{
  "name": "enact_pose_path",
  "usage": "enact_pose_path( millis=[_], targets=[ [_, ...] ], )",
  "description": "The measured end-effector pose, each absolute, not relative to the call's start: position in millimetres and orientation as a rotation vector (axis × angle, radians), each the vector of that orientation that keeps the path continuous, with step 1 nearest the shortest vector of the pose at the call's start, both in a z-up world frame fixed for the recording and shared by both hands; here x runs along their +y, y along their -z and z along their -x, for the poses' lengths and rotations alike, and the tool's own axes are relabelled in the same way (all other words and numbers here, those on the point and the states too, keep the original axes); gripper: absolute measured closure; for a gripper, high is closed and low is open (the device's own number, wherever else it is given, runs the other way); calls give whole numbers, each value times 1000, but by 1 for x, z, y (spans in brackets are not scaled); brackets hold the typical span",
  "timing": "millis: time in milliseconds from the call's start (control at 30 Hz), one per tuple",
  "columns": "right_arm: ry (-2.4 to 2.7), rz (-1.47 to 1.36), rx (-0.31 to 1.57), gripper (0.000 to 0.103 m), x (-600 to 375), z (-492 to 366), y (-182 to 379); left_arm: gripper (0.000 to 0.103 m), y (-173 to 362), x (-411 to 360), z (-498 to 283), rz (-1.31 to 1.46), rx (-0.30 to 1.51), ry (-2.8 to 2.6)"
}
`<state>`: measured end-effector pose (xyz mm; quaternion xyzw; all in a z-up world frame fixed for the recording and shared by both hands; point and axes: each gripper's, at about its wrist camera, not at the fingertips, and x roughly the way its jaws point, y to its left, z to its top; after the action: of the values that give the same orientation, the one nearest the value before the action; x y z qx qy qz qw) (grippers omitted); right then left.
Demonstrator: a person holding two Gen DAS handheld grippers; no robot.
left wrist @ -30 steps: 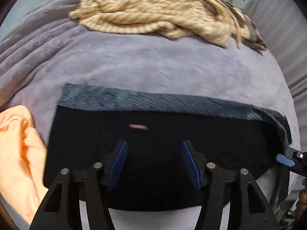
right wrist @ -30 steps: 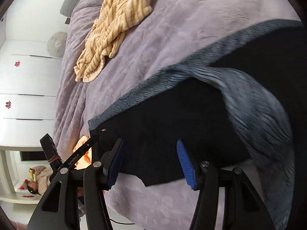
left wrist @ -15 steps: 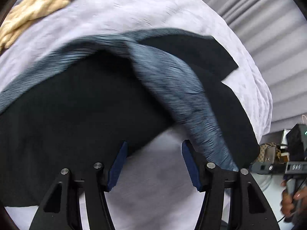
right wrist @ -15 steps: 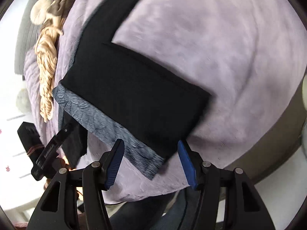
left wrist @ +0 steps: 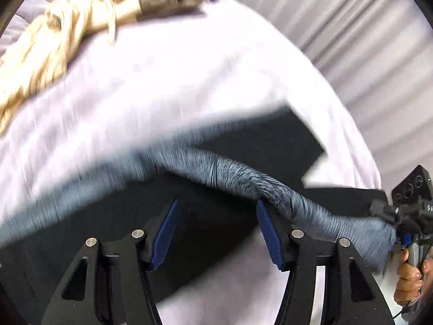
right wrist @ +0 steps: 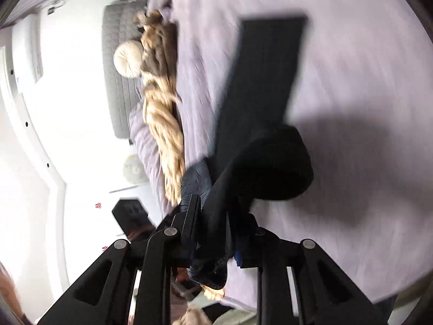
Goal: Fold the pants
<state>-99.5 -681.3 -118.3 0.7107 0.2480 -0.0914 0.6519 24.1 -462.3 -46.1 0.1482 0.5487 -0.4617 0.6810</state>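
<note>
Nearest the right wrist camera, the right gripper (right wrist: pixel 216 233) has just been closing, and its fingers (right wrist: pixel 192 211) now clench a bunched edge of the black pants (right wrist: pixel 259 89), dark cloth and a strip of the grey waistband (right wrist: pixel 196 181) filling the gap. Beyond the grip the fabric lifts in a loop off the lilac bed cover (right wrist: pixel 365 86), while one leg lies flat further out.

In the left wrist view, the left gripper (left wrist: pixel 216 230) stands released, fingers (left wrist: pixel 165 233) apart with nothing pinched; pants lie beneath it, and the waistband (left wrist: pixel 243 181) runs as a twisted rope to the right gripper (left wrist: pixel 400 216) at the frame's edge.

Judgement: the step is raising the waist end for a fold. The band is twisted, so the left gripper should seize the waistband's opposite end before the cloth is carried, keeping both ends level and taut. A one-sided lift risks a skewed crease.

A tan blanket (left wrist: pixel 54 51) lies far off, well clear.
</note>
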Motion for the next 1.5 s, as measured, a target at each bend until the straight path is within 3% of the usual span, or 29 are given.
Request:
enact_pose_path(
  millis=[33, 67, 167, 267, 567, 600, 633, 667, 767, 867, 933, 1133, 1300, 1500],
  targets=[
    [247, -1584, 567, 31, -697, 90, 111, 42, 41, -470, -33, -311, 1216, 1015],
    [283, -1537, 557, 26, -713, 82, 101, 43, 35, -476, -43, -288, 1205, 986],
    [338, -1341, 609, 26, -741, 65, 67, 42, 17, -475, -58, -248, 1161, 934],
    [364, -1277, 710, 26, -741, 60, 73, 42, 18, -433, -77, -291, 1159, 859],
    [429, -1425, 888, 47, -735, 32, 187, 42, 83, -306, -79, -308, 1369, 487],
    [432, -1472, 890, 71, -736, 32, 199, 42, 88, -298, -77, -305, 1380, 467],
    [427, -1515, 876, 89, -738, 29, 205, 42, 91, -289, -76, -305, 1391, 441],
    [428, -1529, 854, 94, -737, 33, 203, 42, 92, -282, -75, -306, 1396, 426],
    [411, -1451, 849, 94, -730, 43, 180, 42, 89, -272, -67, -285, 1398, 418],
    [453, -1349, 1029, 89, -725, 46, 192, 42, 100, -271, -58, -338, 1425, 417],
    [434, -1423, 1010, 80, -733, 53, 199, 42, 106, -273, -53, -368, 1453, 410],
    [494, -1297, 935, 73, -732, 76, 145, 42, 73, -294, -49, -321, 1369, 477],
    [376, -1057, 981, 73, -727, 17, 114, 42, 76, -342, -49, -335, 1339, 556],
    [278, -858, 1154, 73, -703, -86, 161, 42, 106, -381, -55, -358, 1311, 520]
  ],
)
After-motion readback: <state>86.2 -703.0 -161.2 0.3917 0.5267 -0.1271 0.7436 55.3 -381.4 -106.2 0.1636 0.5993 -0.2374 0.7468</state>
